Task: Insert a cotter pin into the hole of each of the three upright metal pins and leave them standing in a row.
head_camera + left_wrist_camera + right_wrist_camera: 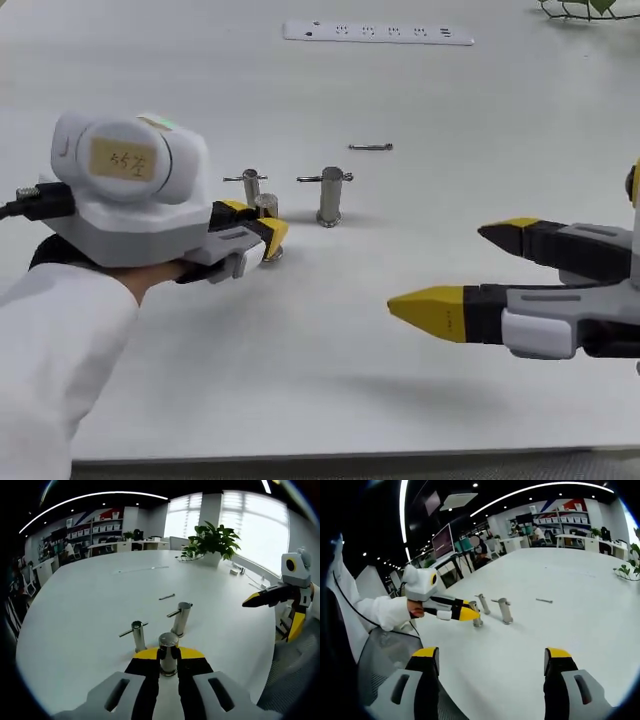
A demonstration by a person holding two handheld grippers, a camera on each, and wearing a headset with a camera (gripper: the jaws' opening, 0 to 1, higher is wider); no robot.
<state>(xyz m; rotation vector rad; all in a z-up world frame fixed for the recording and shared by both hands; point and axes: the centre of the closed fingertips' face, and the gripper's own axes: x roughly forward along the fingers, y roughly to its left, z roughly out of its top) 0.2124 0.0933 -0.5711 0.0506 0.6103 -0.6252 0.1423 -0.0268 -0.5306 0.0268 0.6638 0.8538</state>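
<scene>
The white counter (300,380) carries all the things. The left tool (265,240) is held in a hand with a white sleeve. Its jaws are narrow and press on both sides of the nearest metal pin (168,652), which stands upright on the counter. The right tool (492,657) hangs above the counter, well apart from the pins, with its jaws wide. A power strip (378,33) lies at the far side. Just behind the nearest metal pin stands the second metal pin (250,186), and beside it the third metal pin (331,196). Each of these two has a cotter pin across its top. A loose cotter pin (371,147) lies flat on the counter beyond them.
</scene>
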